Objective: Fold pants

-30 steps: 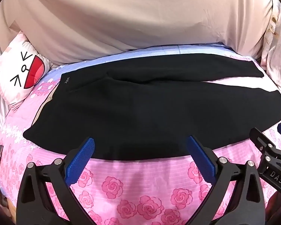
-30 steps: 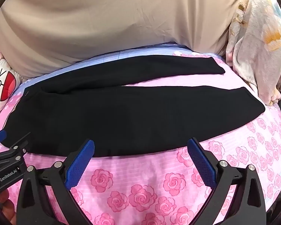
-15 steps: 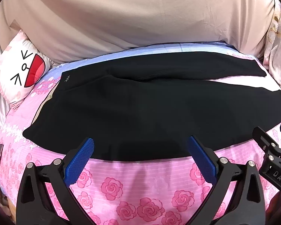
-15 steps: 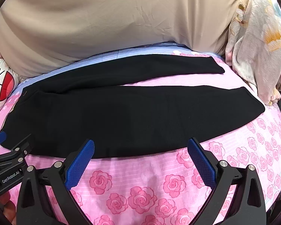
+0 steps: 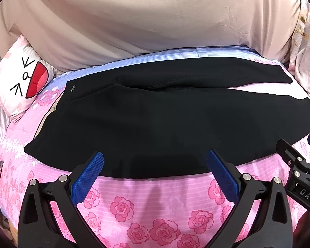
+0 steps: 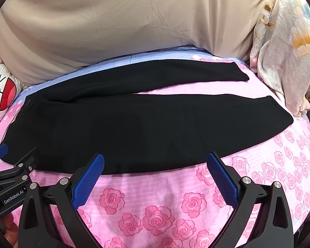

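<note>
While both grippers hang side by side over the rose-print bedsheet (image 6: 155, 206), jaws spread wide & empty, the black pants (image 5: 155, 124) lie flat just ahead of the tips, near hem edge running crosswise to the fingers. Long axis goes left-right: waistband by the cartoon pillow (image 5: 20, 82) nearer the left gripper (image 5: 155, 171), leg cuffs nearer the right gripper (image 6: 155, 171), w/ far leg splayed toward the beige curtain (image 6: 134, 20).

Black gripper (image 5: 155, 165) frames, 2 blue ribbed pads (image 5: 86, 178), silver screws, partly legible lettering.
</note>
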Tool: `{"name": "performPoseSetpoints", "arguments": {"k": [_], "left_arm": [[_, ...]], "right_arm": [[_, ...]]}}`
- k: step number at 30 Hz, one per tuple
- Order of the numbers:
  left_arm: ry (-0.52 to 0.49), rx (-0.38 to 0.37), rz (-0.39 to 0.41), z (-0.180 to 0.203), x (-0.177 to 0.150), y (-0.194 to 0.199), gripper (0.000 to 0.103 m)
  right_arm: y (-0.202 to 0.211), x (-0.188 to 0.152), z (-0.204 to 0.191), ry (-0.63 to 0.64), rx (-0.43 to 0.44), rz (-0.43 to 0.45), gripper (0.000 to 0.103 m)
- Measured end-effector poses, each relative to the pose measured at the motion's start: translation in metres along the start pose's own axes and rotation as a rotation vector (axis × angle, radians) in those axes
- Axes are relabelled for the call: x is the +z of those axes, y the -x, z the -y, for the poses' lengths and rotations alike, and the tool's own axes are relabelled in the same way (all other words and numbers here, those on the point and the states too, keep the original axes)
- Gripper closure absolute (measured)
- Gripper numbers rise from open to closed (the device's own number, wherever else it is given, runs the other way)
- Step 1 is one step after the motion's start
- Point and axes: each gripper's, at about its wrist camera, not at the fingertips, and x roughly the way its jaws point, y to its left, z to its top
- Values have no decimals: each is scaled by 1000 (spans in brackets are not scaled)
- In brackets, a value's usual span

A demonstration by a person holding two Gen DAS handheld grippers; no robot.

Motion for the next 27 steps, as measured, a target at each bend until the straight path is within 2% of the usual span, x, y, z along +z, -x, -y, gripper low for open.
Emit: {"name": "performPoseSetpoints", "arguments": {"k": [27], "left_arm": [[18, -13, 9, -3, 0, -4, 5]], "right_arm": [[0, 2, -2, 2, 1, -3, 5]]}}
